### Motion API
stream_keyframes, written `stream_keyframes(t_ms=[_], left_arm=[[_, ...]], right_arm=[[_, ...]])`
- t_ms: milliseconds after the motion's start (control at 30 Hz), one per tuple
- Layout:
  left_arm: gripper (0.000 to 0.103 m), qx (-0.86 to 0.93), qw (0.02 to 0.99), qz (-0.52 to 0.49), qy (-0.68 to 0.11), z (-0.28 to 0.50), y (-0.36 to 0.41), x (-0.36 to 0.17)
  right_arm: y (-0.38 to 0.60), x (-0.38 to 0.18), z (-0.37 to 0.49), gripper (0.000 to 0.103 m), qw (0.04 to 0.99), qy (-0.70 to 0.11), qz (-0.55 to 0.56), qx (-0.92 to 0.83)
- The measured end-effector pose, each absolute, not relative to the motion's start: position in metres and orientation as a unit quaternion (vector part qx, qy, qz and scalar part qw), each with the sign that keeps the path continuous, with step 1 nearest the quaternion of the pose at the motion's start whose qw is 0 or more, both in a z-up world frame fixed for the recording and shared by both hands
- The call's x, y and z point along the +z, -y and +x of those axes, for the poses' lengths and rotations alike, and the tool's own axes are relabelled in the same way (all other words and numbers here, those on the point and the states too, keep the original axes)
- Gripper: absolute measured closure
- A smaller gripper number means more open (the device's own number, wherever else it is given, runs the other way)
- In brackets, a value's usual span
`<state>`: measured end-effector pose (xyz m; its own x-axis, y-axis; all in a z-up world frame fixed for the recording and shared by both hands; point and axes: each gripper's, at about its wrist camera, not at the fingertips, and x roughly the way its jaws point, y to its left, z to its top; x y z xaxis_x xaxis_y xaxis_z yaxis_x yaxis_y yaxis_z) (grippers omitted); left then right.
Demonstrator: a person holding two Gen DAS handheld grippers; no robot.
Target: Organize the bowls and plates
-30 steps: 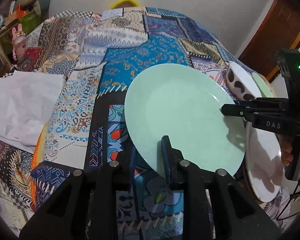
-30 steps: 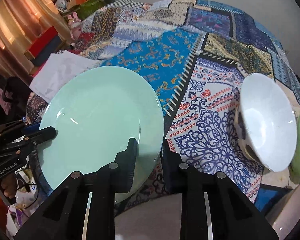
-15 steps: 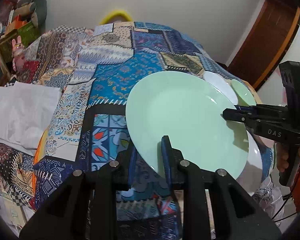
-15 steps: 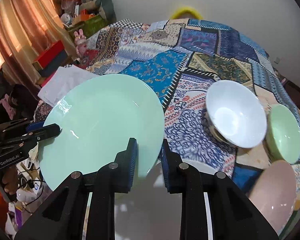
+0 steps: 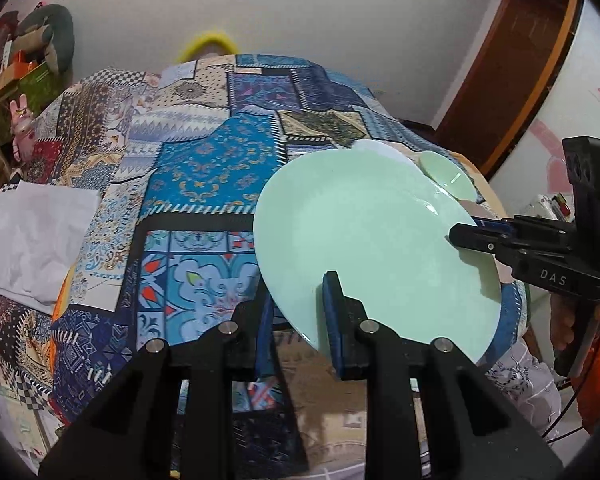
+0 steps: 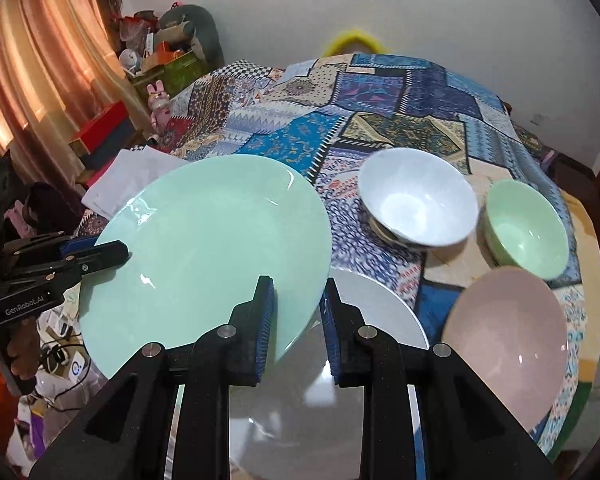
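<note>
Patchwork cloth (image 5: 204, 168) in blues, reds and creams, spread over the round desk (image 6: 588, 240) below a pale wall. Held up above the near edge — a mint-green plate (image 5: 364, 240), round, glossy, smooth, shallow-rimmed, tilted, clear of the cloth. Left tongs (image 5: 300, 320) clamped on its near rim, blue ribbed pads either side; right tongs (image 6: 296, 320) clamped on the opposite rim, black fingers closed over the glaze. Seen from the right wrist, left tongs reaching in from the left side onto the same plate. Beneath, at the near edge, a white plate (image 6: 320, 400), flat and shiny, lying on the desk. Toward the right edge: a white bowl (image 6: 418, 196), deep and rounded, dark pattern on its outside; just beside it a small pale-green bowl (image 6: 526, 228), glossy; nearer, a dusty-pink bowl (image 6: 508, 344), wide, smooth. Crumpled white paper (image 5: 32, 240) at the left edge. Orange curtains (image 6: 40, 80) and cluttered shelves beyond.
</note>
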<state>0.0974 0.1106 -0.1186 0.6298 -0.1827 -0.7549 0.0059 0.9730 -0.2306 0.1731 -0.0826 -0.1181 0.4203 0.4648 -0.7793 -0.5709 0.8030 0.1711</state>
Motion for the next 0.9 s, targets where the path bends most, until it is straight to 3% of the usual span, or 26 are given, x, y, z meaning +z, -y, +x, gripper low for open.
stream_keyframes(t_ms=[900], left_arm=[[0.079,-0.094,0.871,-0.078,-0.475,0.104,-0.039,-0.151]], right_arm=[[0.156,-0.157,0.153,0.081,0.832,-0.478,0.020,0.280]])
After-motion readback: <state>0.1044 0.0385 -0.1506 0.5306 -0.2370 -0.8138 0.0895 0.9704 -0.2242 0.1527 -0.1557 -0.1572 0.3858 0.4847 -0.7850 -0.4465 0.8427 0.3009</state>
